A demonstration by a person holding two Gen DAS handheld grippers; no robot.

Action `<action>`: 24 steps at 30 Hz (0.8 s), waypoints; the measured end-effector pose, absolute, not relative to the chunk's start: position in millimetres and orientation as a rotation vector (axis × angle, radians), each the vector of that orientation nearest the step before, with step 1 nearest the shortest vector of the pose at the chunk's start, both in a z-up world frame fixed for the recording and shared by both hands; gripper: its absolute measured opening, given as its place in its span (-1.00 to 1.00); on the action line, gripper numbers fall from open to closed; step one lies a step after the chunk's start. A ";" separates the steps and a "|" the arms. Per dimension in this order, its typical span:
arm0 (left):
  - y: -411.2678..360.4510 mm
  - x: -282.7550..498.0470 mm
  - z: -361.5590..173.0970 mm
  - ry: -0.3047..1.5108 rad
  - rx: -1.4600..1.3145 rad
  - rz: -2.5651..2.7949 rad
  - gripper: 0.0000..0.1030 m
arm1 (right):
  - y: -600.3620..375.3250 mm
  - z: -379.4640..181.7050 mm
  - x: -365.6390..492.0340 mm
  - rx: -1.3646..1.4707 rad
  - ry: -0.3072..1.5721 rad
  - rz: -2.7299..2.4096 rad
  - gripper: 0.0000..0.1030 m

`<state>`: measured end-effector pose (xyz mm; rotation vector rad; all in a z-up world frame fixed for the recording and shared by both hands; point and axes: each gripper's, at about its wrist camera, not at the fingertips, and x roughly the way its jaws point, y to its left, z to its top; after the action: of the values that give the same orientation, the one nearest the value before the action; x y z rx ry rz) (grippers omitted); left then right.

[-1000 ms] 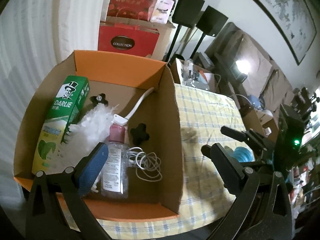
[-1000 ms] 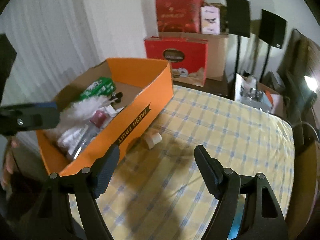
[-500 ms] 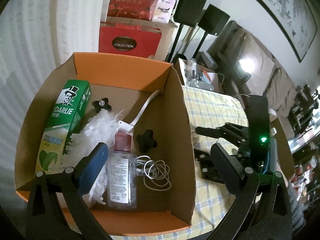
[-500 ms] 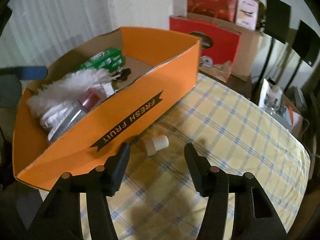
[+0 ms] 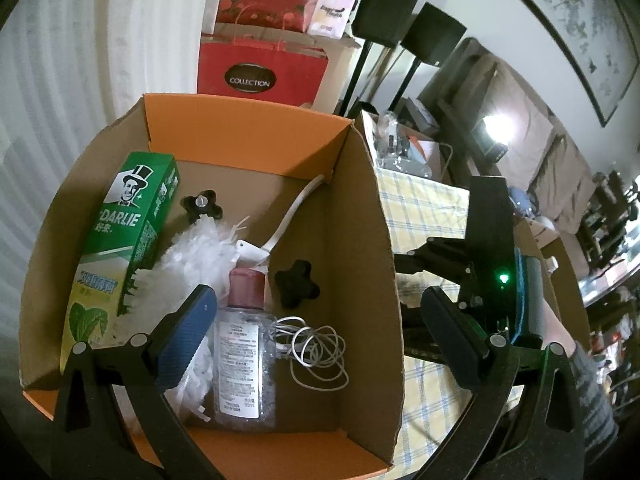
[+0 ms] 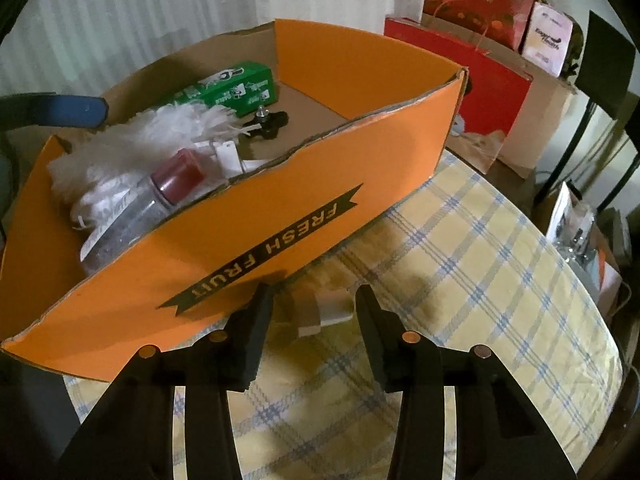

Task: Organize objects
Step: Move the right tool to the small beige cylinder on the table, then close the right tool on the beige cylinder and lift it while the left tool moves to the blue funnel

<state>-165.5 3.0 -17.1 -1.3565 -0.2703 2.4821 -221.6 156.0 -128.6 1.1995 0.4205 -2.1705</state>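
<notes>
A: What's on the left, by the curtain?

B: Orange cardboard box (image 6: 320, 184), "FRESH FRUIT" banner on its long outer wall, plain brown inside. It sits on a table w/ a yellow plaid cloth (image 6: 500, 280).

A: What's in it?

B: Green Darlie toothpaste carton (image 5: 124, 240) along the far-left wall, a white fluffy duster (image 5: 200, 248) beside it, a clear bottle w/ a dark red cap (image 5: 244, 344) lying next to that. Also two black star knobs (image 5: 298, 284), and a coiled white cable (image 5: 316, 344) near the right wall.

A: Left tongs?

B: Left gripper (image 5: 320, 340) hangs over the box, jaws spread wide, nothing btwn them. One blue pad is over the duster; the other is past the box's right wall.

A: And outside the box?

B: Just beside the banner wall, on the cloth, lies a small cylinder (image 6: 316, 312), tan cork-like body w/ a paler end, on its side. Part shaded, so can't make out more.

A: Right tongs on it?

B: Right gripper (image 6: 316, 320) points down at it, one finger on each side. Jaws have just been closing in, but a gap shows both sides, so the pads aren't pressing on it.

A: Further right?

B: Bare plaid cloth, then red gift bags (image 6: 480, 72) at the back.
</notes>
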 end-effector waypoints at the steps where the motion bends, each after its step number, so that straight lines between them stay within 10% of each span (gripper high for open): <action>1: 3.1 -166.0 -17.6 -0.272 -1.359 2.480 0.98 | 155.1 -130.4 -223.2 1.206 0.424 -2.163 -0.15; 24: 62.9 -128.7 3.9 -0.072 -1.262 2.479 0.98 | 221.8 -74.9 -161.7 1.239 0.153 -2.438 -0.32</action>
<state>-128.7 62.9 3.9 -1.2620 -0.0722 2.4787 -161.7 221.8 -74.9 1.2391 0.1533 -2.4378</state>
